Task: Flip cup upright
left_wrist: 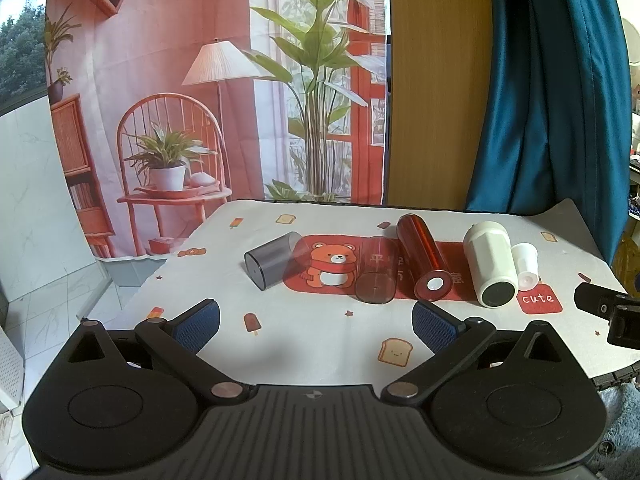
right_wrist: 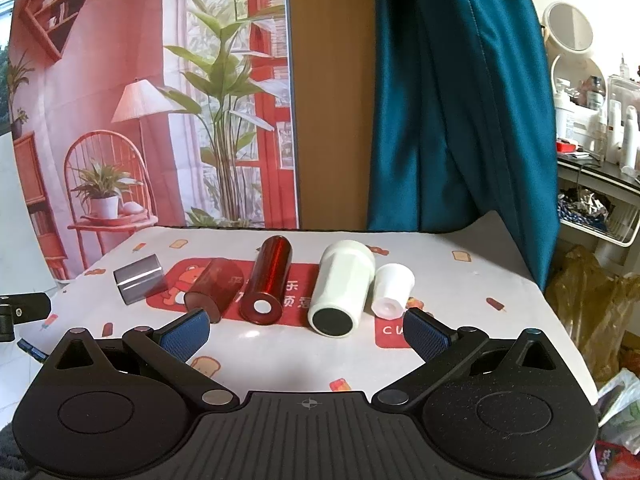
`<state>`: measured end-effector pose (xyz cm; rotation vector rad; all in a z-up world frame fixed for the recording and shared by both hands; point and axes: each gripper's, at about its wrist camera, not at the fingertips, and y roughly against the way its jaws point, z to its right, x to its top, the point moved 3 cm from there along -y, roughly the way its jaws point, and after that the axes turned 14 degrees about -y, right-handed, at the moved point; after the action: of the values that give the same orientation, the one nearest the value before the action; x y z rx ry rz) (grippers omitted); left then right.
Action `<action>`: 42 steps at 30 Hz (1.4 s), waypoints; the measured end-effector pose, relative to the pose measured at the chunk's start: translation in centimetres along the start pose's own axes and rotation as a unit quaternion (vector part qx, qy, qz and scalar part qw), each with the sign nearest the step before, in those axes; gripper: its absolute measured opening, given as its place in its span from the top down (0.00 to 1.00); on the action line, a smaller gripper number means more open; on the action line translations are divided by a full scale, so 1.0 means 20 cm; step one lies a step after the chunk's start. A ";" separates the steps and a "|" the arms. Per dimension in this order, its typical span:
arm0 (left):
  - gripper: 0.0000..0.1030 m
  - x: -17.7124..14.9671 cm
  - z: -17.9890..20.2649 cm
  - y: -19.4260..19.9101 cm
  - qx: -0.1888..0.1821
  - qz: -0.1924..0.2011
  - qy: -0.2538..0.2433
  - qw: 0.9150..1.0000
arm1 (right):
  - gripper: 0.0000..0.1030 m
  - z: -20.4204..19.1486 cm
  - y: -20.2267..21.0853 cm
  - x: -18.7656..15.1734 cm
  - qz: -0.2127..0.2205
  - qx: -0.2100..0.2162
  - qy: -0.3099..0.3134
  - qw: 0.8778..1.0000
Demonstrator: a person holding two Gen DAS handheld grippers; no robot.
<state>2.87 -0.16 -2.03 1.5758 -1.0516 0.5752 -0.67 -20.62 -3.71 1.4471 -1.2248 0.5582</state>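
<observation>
Several cups lie on their sides in a row on the table mat [left_wrist: 320, 332]: a grey translucent cup [left_wrist: 276, 259] at the left, a brown translucent cup [left_wrist: 377, 270], a shiny red tumbler [left_wrist: 424, 258], a large white cup [left_wrist: 491, 264] and a small white cup [left_wrist: 526, 265] at the right. The right wrist view shows them too: grey cup [right_wrist: 140, 279], brown cup [right_wrist: 216, 286], red tumbler [right_wrist: 269, 280], large white cup [right_wrist: 340, 288], small white cup [right_wrist: 392, 290]. My left gripper [left_wrist: 316, 320] is open and empty, short of the row. My right gripper [right_wrist: 306, 332] is open and empty, before the red tumbler and large white cup.
A printed backdrop [left_wrist: 216, 80], a wooden panel [left_wrist: 432, 80] and a teal curtain [left_wrist: 552, 80] stand behind the table. The right gripper's edge [left_wrist: 608, 312] shows at the right. A shelf with bottles [right_wrist: 600, 152] and bags [right_wrist: 592, 304] are right of the table.
</observation>
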 end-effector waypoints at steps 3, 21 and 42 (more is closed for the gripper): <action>0.00 0.00 0.00 0.00 0.000 0.000 0.000 1.000 | 0.00 0.00 0.00 0.01 -0.001 0.000 -0.002 1.000; 0.00 0.00 0.00 -0.01 -0.001 -0.003 0.001 1.000 | 0.00 0.02 -0.03 0.02 -0.010 -0.005 -0.011 1.000; 0.00 0.01 -0.05 -0.44 -0.066 -0.051 -0.006 0.996 | 0.00 0.04 -0.32 0.15 -0.015 0.002 -0.032 0.999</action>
<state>10.65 0.81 -5.99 1.5087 -0.9907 0.4189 5.88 -23.39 -4.14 1.4959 -1.2502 0.4969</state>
